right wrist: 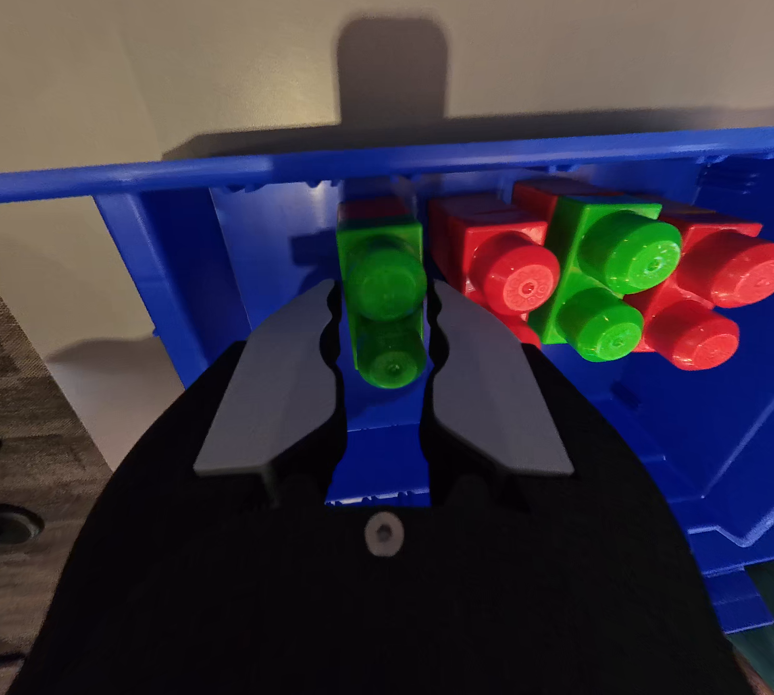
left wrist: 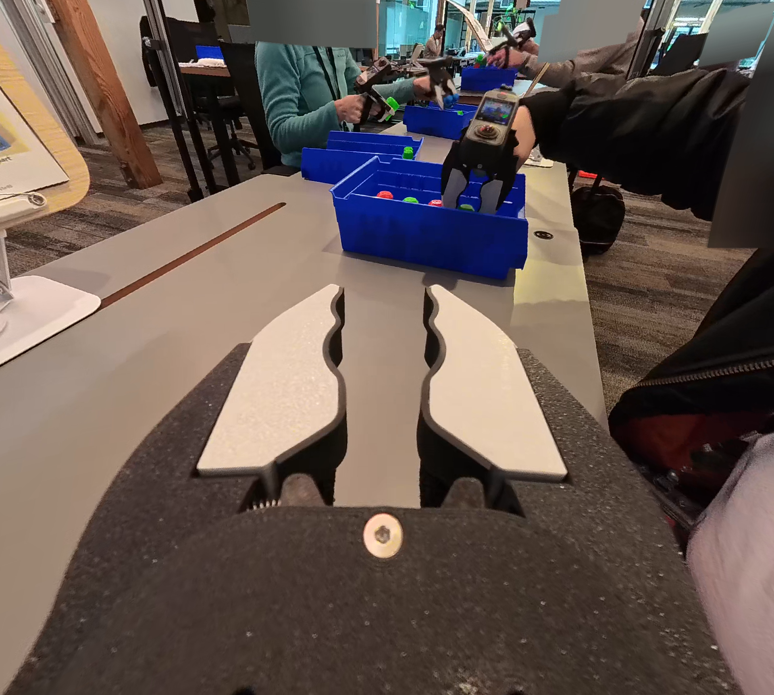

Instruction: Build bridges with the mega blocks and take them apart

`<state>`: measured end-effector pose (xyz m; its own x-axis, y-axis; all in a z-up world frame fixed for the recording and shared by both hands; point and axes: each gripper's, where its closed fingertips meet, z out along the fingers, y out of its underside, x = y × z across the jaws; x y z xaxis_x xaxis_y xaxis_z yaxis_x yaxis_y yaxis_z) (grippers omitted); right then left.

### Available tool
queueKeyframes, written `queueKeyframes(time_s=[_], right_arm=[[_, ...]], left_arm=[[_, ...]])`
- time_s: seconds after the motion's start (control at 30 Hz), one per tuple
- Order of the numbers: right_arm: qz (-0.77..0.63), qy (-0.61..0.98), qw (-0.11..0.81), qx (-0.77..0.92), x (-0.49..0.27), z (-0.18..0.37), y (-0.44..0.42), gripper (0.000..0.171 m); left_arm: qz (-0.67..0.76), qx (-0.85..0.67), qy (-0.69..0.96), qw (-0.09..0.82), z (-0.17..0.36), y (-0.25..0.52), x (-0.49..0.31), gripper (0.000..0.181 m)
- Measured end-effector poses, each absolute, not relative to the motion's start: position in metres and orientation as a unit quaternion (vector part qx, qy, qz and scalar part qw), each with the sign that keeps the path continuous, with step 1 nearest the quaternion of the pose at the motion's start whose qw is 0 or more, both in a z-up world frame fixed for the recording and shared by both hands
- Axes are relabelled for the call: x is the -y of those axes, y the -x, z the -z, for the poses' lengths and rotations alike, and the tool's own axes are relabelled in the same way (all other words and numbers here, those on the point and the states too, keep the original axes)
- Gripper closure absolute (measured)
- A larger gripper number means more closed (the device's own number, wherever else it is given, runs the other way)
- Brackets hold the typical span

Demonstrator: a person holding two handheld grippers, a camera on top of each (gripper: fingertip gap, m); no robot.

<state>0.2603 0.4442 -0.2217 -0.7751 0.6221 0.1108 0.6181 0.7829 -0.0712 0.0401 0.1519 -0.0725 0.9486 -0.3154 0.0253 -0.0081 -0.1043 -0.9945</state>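
Here the left gripper [left wrist: 383,300] hangs low over the near part of the grey table [left wrist: 176,323], and its two pale fingers [left wrist: 293,361] are spread apart with only bare table between them. Farther along the table sits a blue bin [left wrist: 431,239]. The right gripper [left wrist: 472,206] dips into the bin from above, held by a hand in a dark sleeve [left wrist: 628,130]. In the right wrist view the right gripper [right wrist: 383,298] points down into the blue bin [right wrist: 293,166], and a green block [right wrist: 383,290] with two round bumps stands between its fingers [right wrist: 268,373]. The jaws are open. A small gap shows on each side of the green block, so they are around it but not squeezing it. This green block sits on top of a red block [right wrist: 372,206] that peeks out behind it. Just to the right, inside the same bin, is a clump of more blocks: a second green block [right wrist: 603,281] lies across red blocks [right wrist: 502,256], and they all touch each other. A white stand base [left wrist: 46,310] rests on the table at the far left. Beyond the near bin, more blue bins [left wrist: 360,151] sit on the table. Other people [left wrist: 301,97] sit there holding their own grippers.
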Motion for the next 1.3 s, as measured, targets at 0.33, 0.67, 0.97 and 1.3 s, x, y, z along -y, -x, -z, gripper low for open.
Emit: queueKeyframes(time_s=[0.33, 0.67, 0.97, 1.3], right_arm=[[-0.074, 0.386, 0.138, 0.909, -0.440, 0.167, -0.277, 0.130], [-0.422, 0.409, 0.304, 0.750, -0.350, 0.019, -0.205, 0.122], [-0.649, 0.275, 0.253, 0.663, -0.193, -0.009, -0.080, 0.125], [-0.704, 0.267, 0.225, 0.619, -0.125, 0.016, 0.003, 0.126]], left_arm=[[0.109, -0.103, 0.726, 0.671, 0.063, -0.031, -0.130, 0.145], [0.030, -0.005, 0.724, 0.689, 0.041, 0.041, -0.047, 0.142], [-0.236, 0.080, 0.786, 0.565, 0.032, 0.165, 0.149, 0.131], [-0.174, 0.209, 0.853, 0.445, 0.123, 0.262, 0.196, 0.140]])
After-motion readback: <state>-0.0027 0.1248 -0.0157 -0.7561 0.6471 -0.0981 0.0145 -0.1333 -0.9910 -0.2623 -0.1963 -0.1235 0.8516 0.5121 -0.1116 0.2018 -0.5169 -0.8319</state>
